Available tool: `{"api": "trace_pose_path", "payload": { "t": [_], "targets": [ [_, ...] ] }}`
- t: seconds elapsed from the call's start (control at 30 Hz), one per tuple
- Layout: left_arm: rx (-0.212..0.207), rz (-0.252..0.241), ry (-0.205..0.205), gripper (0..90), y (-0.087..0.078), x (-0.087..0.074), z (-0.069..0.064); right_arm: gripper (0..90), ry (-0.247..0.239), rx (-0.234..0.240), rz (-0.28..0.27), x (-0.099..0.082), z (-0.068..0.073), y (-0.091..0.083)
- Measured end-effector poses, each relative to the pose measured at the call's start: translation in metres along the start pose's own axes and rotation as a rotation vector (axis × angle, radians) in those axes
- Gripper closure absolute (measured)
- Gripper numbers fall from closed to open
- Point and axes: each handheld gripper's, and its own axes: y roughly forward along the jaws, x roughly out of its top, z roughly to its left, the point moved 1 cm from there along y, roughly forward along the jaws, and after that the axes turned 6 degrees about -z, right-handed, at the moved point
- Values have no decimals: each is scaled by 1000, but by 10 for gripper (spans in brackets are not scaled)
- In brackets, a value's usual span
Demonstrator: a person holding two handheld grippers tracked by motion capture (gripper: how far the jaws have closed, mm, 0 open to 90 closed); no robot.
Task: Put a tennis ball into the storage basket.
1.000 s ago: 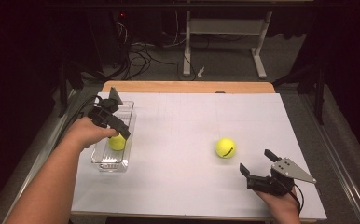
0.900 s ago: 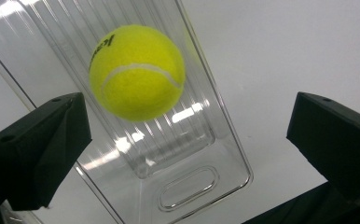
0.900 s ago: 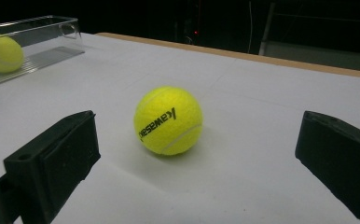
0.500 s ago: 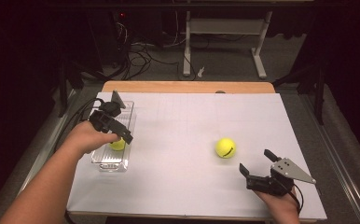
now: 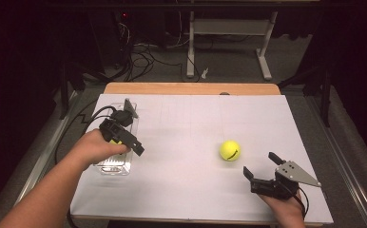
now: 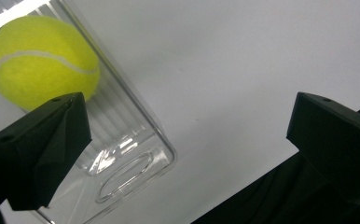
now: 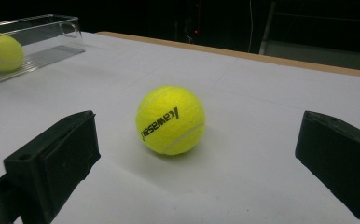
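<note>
A fuzzy yellow-green tennis ball (image 6: 40, 60) with a pale curved seam lies in the clear ribbed tray (image 5: 106, 164) at the bench's (image 5: 191, 123) nine o'clock. The left gripper (image 5: 128, 134) hangs above it, released, jaws wide. A second ball (image 7: 170, 120) (black lettering on its side) sits at four o'clock, between the spread jaws of the right gripper (image 5: 260, 167).

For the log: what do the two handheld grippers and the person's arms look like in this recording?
Both are black two-jaw tools with blocky, squared jaw tips. The right gripper carries a grey three-cornered plate on top and a thin black cable at its rear. The left gripper bears a similar grey plate, seen edge-on, and trails a black cable in a loop off the table's left side. Both forearms are bare, with no sleeves or gloves showing.
</note>
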Motion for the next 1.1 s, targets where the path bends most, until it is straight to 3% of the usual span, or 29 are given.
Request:
{"api": "trace_pose_path", "payload": {
  "t": [0.4,0.67,1.1],
  "targets": [
    [-19,-19,46,8,8,3,-23,3,0,0,1,0,1,0],
    [-22,-10,87,8,13,6,-42,3,-4,4,0,0,1,0],
    [-66,17,172,25,31,11,-74,3,-4,4,-1,0,1,0]
  ]
}}
